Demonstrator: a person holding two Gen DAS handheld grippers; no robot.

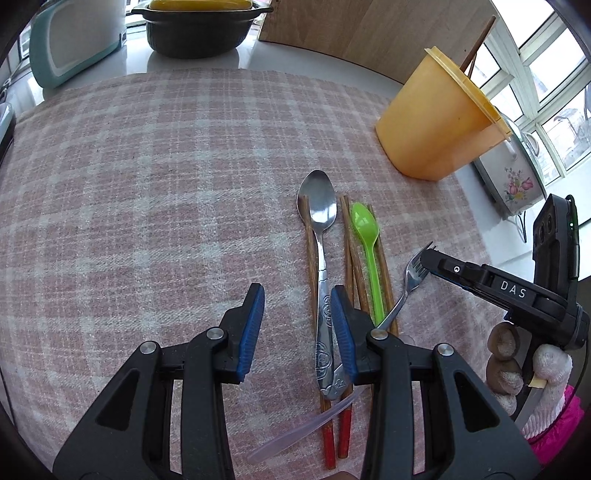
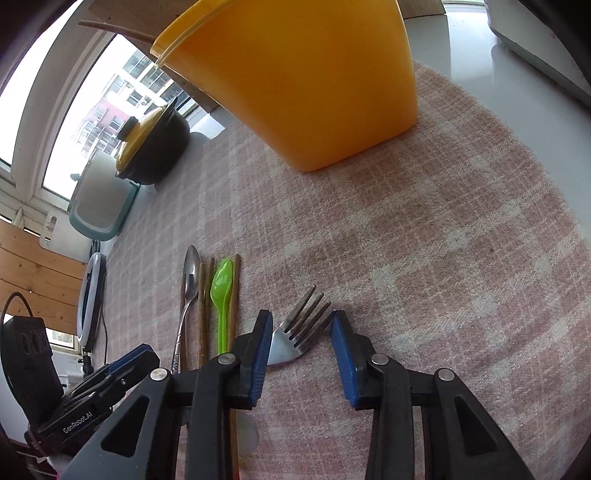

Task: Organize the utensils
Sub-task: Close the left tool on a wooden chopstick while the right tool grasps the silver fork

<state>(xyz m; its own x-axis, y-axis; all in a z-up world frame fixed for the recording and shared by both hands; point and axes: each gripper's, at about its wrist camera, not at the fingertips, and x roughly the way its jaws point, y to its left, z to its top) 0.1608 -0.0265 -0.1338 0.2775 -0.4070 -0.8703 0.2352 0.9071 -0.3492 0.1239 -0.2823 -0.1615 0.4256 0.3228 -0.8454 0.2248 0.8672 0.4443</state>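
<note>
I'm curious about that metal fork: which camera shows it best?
The right wrist view: the fork lies close, its tines clear between the open fingers. The left wrist view shows the fork off to the side, tines partly hidden by the other tool.

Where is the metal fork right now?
The fork lies on the checked cloth, its tines between the open right hand-held gripper fingers, right of the green spoon.

Pink-and-white checked cloth [image 1: 147, 166] covers the surface beneath and ahead of the jaws. Beyond it lies a glossy white countertop [image 1: 207, 62]. Wooden panelling [image 1: 369, 33] stands ahead; daylit windows [image 1: 546, 92] lie right.
</note>
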